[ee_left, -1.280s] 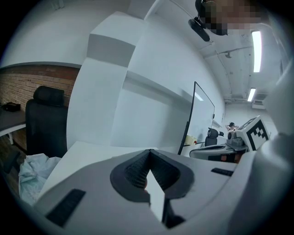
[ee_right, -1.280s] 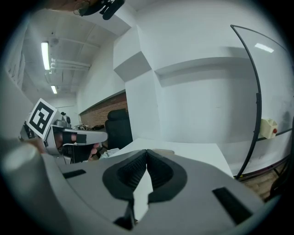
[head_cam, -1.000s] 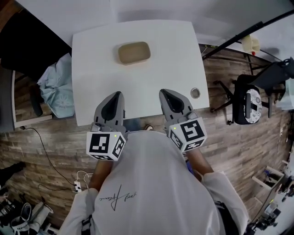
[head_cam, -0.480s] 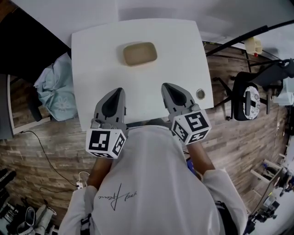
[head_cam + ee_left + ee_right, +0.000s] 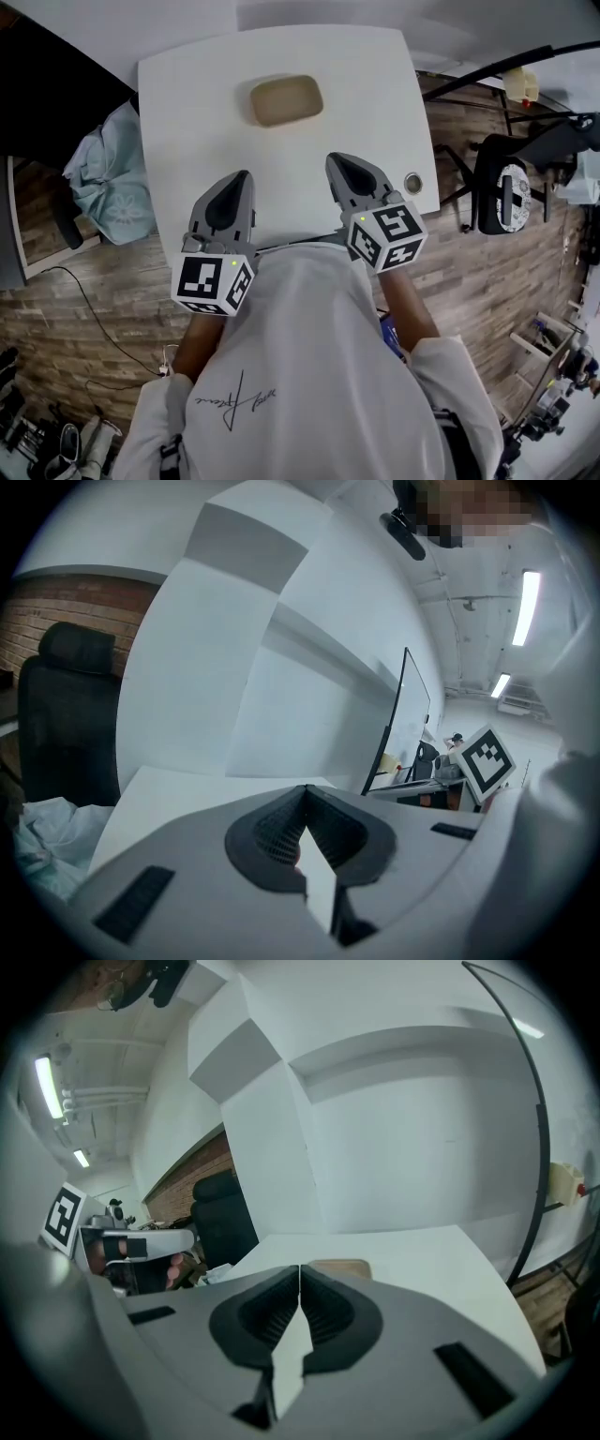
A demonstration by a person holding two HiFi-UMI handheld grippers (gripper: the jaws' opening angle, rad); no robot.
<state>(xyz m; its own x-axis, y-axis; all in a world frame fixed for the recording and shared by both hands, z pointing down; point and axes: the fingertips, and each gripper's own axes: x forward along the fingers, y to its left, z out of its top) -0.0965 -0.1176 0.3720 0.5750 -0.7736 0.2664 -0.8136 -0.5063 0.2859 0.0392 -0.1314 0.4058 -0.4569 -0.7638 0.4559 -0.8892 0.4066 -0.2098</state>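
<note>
A tan shallow tray (image 5: pixel 286 99) lies on the white table (image 5: pixel 187 122) toward its far side. My left gripper (image 5: pixel 240 175) hangs over the table's near edge, jaws shut with nothing between them. My right gripper (image 5: pixel 335 158) hangs beside it, also shut and empty, nearer the tray. In the right gripper view the tray (image 5: pixel 339 1267) peeks out just past the closed tips (image 5: pixel 299 1268). In the left gripper view the closed tips (image 5: pixel 305 788) point at the bare tabletop (image 5: pixel 169 789) and the white wall.
A small round grommet (image 5: pixel 412 182) sits in the table's near right corner. A pale cloth (image 5: pixel 108 173) lies on a dark chair left of the table. A black office chair (image 5: pixel 511 192) and a black-framed board (image 5: pixel 497 61) stand at right. Wood floor surrounds the table.
Both grippers have moved forward over the table's near edge, the right one a little farther. The jaws stay shut.
</note>
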